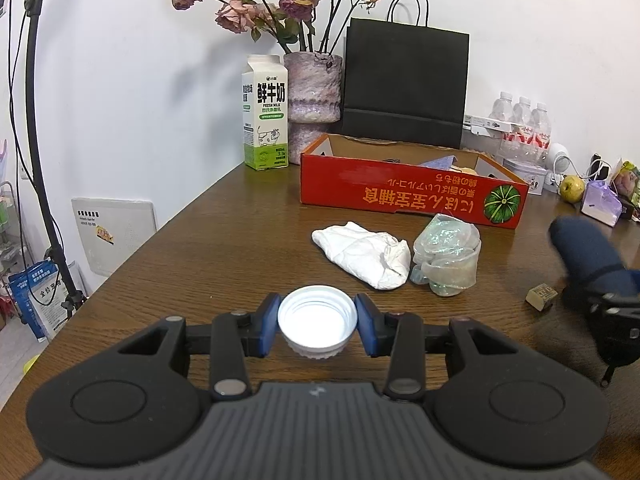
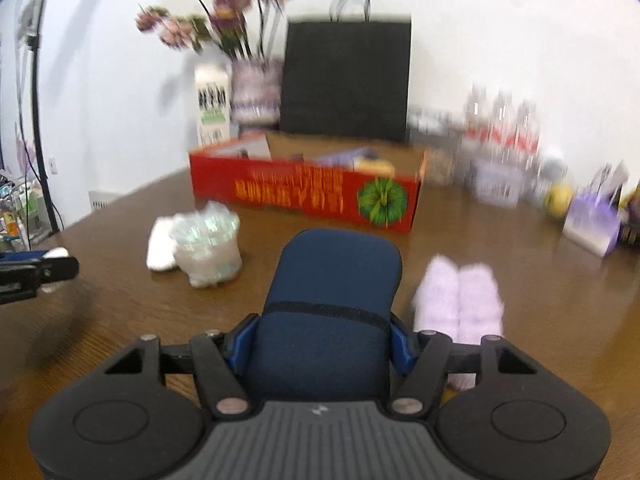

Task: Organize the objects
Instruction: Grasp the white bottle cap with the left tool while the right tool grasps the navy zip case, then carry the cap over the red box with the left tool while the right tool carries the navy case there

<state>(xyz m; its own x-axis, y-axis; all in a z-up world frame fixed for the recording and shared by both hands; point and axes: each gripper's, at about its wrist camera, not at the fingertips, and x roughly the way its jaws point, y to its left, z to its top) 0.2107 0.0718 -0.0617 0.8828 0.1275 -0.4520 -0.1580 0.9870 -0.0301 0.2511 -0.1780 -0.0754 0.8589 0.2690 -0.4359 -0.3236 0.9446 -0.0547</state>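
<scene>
A white bottle cap (image 1: pixel 317 334) sits open side up between the blue pads of my left gripper (image 1: pixel 317 324), which is shut on it just above the wooden table (image 1: pixel 200 264). My right gripper (image 2: pixel 320 344) is shut on a dark blue soft case (image 2: pixel 336 280), its pads pressing both sides; the left wrist view shows that case (image 1: pixel 584 252) at the right edge. A red cardboard box (image 1: pixel 400 196) stands open at the back with items inside. In front of it lie a crumpled white cloth (image 1: pixel 360 256) and a bundle of iridescent plastic (image 1: pixel 448 256).
Pale purple fluffy socks (image 2: pixel 460 300) lie right of the case. A small tan block (image 1: pixel 541 296) rests on the table. Along the wall stand a milk carton (image 1: pixel 266 116), a vase of dried roses (image 1: pixel 314 92), a black paper bag (image 1: pixel 404 84), water bottles (image 1: pixel 520 128) and an apple (image 1: pixel 571 188).
</scene>
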